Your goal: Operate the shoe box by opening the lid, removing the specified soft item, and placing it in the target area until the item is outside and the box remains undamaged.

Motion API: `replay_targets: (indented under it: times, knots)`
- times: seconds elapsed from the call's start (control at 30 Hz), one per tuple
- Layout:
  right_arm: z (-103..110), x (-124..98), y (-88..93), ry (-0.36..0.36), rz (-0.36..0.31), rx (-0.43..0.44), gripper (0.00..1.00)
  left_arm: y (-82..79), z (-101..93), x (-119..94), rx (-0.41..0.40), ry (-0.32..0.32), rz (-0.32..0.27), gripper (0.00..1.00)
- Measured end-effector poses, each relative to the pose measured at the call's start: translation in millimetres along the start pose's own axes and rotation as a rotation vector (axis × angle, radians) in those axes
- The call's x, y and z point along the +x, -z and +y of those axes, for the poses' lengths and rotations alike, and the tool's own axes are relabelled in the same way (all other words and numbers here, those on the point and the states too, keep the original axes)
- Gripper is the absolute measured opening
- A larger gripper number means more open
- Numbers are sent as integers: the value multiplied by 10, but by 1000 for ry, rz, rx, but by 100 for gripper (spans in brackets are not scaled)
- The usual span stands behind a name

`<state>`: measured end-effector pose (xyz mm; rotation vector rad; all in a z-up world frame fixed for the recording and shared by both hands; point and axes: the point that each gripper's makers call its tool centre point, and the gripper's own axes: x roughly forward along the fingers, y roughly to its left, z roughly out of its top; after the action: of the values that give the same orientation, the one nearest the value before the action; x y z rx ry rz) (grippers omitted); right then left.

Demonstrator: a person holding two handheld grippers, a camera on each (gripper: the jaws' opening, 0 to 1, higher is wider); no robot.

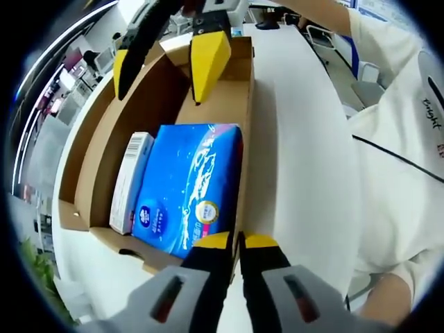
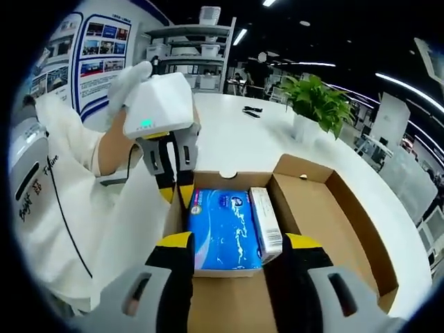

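An open cardboard shoe box [image 1: 104,139] [image 2: 229,179] lies on a white table, its lid [image 2: 347,222] folded out flat beside it. Inside lie a soft blue tissue pack [image 1: 191,184] [image 2: 225,229] and, beside it, a slim white carton [image 1: 132,180] [image 2: 266,222]. My left gripper [image 1: 238,243] [image 2: 176,189] is shut on the box's side wall next to the blue pack. My right gripper [image 2: 239,246] [image 1: 165,66] hangs open over the far end of the box, its yellow-tipped jaws spread wider than the pack and carton together.
The white table [image 1: 298,139] [image 2: 250,139] stretches around the box. A potted plant [image 2: 316,104] and small black objects [image 2: 251,109] sit farther back. A person in white clothing [image 1: 402,139] [image 2: 48,194] stands close beside the box. Shelving [image 2: 194,55] lines the back.
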<state>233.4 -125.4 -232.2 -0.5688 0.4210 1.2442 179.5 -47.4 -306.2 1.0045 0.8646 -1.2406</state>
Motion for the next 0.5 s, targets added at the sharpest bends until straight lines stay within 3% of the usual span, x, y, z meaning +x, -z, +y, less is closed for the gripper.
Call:
replay_targets:
  times: [0.23, 0.5]
  knots:
    - [74, 115, 61, -28, 42, -25, 52, 0, 0, -2, 1, -3, -1, 4]
    - [120, 173, 70, -57, 36, 7, 53, 1, 0, -3, 0, -3, 0, 4]
